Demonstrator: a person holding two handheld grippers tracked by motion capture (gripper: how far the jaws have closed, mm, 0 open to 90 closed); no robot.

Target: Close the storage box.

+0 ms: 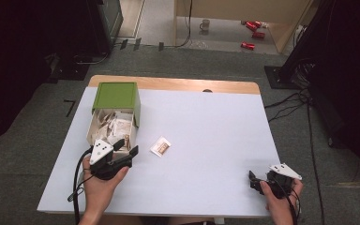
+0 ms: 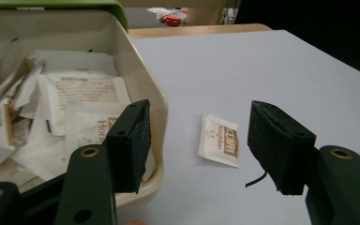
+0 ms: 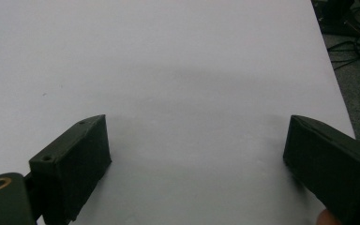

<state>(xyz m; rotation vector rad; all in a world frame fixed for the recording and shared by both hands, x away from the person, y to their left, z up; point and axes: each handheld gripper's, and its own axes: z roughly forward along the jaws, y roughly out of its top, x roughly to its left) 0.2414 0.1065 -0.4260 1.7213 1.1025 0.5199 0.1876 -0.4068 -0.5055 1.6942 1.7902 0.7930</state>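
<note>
Left gripper jaws apart, nothing btwn them, hovering at the near rim of the open box w/ green lid. One sachet lies flat on the white table, just right of box. Right gripper spread wide, empty, near table's front right corner.

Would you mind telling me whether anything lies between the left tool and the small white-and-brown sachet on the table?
Nothing visible does. The left tool, jaws open and empty, faces the small white-and-brown sachet across bare white tabletop. The cream box with the green lid, full of sachets, sits off to one side.
</note>
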